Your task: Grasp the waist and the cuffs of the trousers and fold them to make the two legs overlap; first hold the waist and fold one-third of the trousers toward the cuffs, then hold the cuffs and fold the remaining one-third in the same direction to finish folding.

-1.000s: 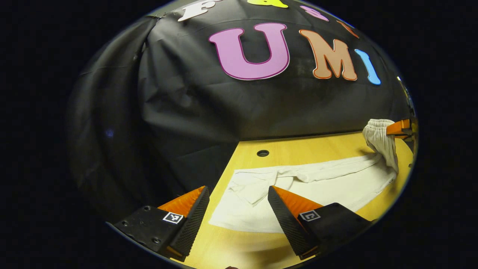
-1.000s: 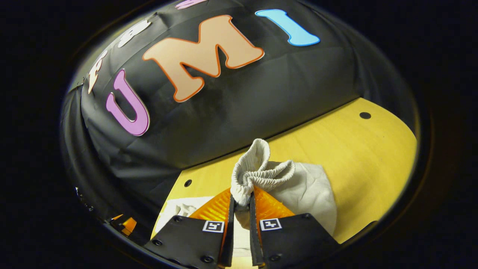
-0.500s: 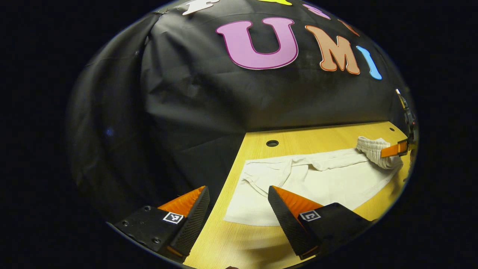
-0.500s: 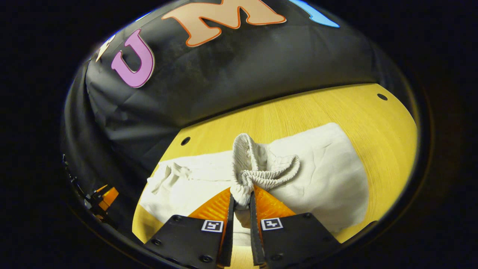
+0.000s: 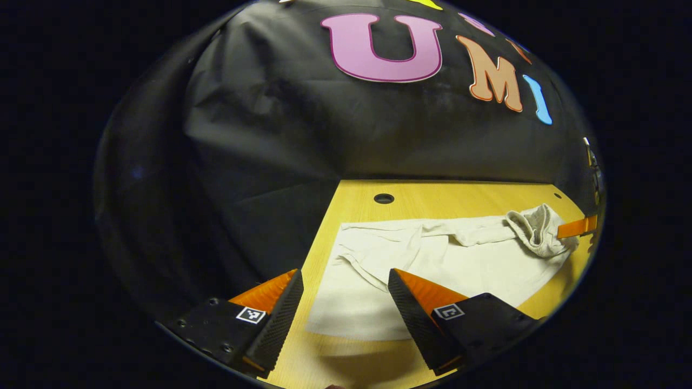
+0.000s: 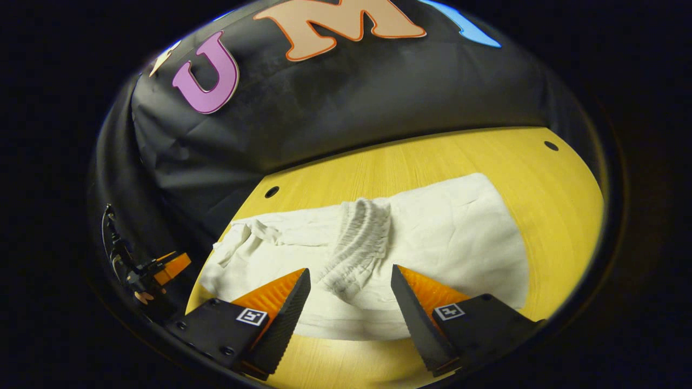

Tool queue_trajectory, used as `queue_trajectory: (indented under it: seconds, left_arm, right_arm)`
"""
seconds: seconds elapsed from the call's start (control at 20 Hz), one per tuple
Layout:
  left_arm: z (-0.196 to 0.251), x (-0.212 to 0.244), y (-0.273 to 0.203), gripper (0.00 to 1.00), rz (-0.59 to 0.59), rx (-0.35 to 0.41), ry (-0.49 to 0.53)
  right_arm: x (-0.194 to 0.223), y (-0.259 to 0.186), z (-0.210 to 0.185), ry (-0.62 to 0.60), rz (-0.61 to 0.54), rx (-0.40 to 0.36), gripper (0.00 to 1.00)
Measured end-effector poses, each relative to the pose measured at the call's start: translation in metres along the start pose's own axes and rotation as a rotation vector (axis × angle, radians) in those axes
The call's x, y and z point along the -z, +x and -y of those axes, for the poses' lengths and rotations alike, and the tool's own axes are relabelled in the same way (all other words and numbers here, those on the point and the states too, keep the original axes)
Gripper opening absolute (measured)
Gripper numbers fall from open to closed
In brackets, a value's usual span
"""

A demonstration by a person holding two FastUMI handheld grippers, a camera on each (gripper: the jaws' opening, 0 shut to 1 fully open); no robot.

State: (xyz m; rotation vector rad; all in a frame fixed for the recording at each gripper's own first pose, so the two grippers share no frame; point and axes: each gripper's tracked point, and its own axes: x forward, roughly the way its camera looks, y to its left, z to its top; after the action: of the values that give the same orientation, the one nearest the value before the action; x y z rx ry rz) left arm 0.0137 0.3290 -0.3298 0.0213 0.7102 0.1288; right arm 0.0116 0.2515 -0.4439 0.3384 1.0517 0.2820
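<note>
The waist (image 6: 359, 237) is laid over the trousers (image 6: 459, 227) on the table (image 6: 540, 178), at twelve o'clock of the open right gripper (image 6: 348, 302). The cuff fold remains; the left gripper (image 5: 343, 302) is held open.

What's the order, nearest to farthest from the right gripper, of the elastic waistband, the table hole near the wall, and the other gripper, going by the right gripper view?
From the right gripper:
1. Elastic waistband, just ahead, lying on the trousers.
2. Left gripper, off to the left edge.
3. Table hole, far back by the wall.
</note>
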Motion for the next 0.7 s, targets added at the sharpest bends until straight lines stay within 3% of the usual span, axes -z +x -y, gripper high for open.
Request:
queue_trajectory:
  seconds: [0.2,0.6,0.7]
  left_arm:
    - [-0.006,0.019,0.031,0.96,-0.052,0.024,-0.073]
    - [-0.006,0.056,0.069,0.96,-0.177,0.025,-0.072]
    - [-0.004,0.050,0.073,0.96,-0.150,0.017,-0.075]
  right_arm:
    - [-0.014,-0.022,0.010,-0.003,0.038,0.041,0.96]
    - [-0.001,-0.052,0.040,-0.007,0.038,0.130,0.97]
    - [0.000,-0.057,0.044,-0.005,0.038,0.139,0.96]
